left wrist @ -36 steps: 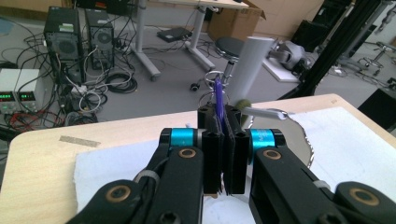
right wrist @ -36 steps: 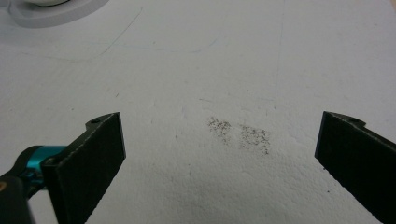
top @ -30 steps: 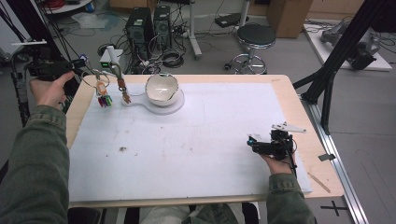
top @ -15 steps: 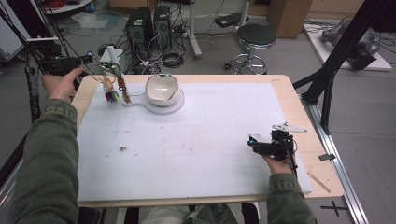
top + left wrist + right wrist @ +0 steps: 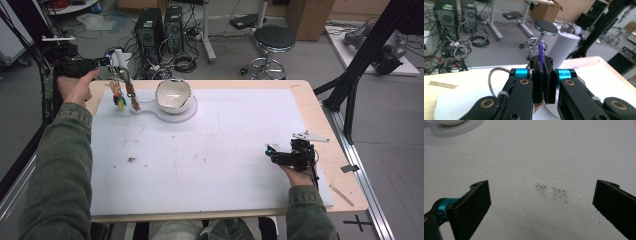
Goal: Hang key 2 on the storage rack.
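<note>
High view: the left gripper (image 5: 116,61) is held above the far left corner of the table (image 5: 300,95), with a bunch of small coloured things on wires (image 5: 122,92) hanging beneath it, just beside the white bowl (image 5: 174,94) on its white stand (image 5: 165,111). Left gripper view: the jaws are seen pressed together on a thin purple strip (image 5: 541,53) that rises between them. The right gripper (image 5: 272,152) is rested low over the white mat (image 5: 200,155) near the table's right edge, its jaws wide apart with nothing between them.
</note>
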A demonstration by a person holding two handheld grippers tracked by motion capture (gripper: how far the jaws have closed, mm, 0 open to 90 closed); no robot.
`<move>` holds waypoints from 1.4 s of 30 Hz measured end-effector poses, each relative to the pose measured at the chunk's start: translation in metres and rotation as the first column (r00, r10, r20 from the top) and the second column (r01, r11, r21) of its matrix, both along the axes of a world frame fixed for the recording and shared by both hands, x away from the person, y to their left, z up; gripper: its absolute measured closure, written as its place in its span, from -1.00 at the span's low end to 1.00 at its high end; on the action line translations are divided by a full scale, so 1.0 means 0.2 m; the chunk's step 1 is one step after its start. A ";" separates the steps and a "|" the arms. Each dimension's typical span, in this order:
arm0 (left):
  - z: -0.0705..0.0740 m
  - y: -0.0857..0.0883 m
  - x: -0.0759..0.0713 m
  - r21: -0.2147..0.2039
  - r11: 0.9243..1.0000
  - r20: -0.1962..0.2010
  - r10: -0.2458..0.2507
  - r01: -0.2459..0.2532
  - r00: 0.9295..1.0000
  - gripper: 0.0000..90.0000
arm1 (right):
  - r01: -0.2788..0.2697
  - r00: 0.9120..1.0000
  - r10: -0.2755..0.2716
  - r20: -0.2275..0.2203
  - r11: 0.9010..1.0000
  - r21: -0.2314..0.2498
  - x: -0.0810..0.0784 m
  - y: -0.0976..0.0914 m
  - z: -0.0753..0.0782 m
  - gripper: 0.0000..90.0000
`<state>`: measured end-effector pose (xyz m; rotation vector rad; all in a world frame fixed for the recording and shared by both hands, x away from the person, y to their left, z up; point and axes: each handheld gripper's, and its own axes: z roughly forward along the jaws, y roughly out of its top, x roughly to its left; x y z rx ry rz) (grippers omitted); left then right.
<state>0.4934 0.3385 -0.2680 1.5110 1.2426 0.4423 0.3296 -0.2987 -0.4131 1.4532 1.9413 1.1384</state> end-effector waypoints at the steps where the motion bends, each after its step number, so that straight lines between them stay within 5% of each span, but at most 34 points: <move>1: 0.00 -0.01 0.00 0.006 1.000 -0.004 -0.003 0.003 1.000 0.94 | -0.001 1.000 0.001 0.000 1.000 0.000 0.00 0.00 0.00 -0.99; 17: -0.02 -0.03 -0.02 0.019 0.998 -0.061 -0.064 0.065 0.996 0.91 | 0.003 1.000 -0.003 -0.002 1.000 0.005 0.00 0.00 0.00 -0.99; 23: 0.00 0.00 -0.04 -0.051 0.995 -0.037 -0.083 0.081 0.996 0.24 | 0.005 1.000 -0.005 0.000 1.000 0.006 0.00 0.00 0.00 -0.99; 29: -0.05 -0.04 -0.08 0.017 0.999 -0.030 0.035 -0.035 0.999 -0.68 | 0.005 1.000 -0.005 0.003 1.000 0.006 0.00 0.00 0.00 -0.99; 33: -0.08 -0.06 -0.10 0.032 0.997 -0.019 0.067 -0.066 0.998 -0.96 | 0.004 1.000 -0.004 0.002 1.000 0.007 0.00 0.00 0.00 -0.99; 42: -0.11 -0.04 -0.18 0.041 0.994 -0.003 0.105 -0.105 0.994 -0.96 | 0.006 1.000 -0.006 0.003 1.000 0.008 0.00 -0.01 0.00 -0.99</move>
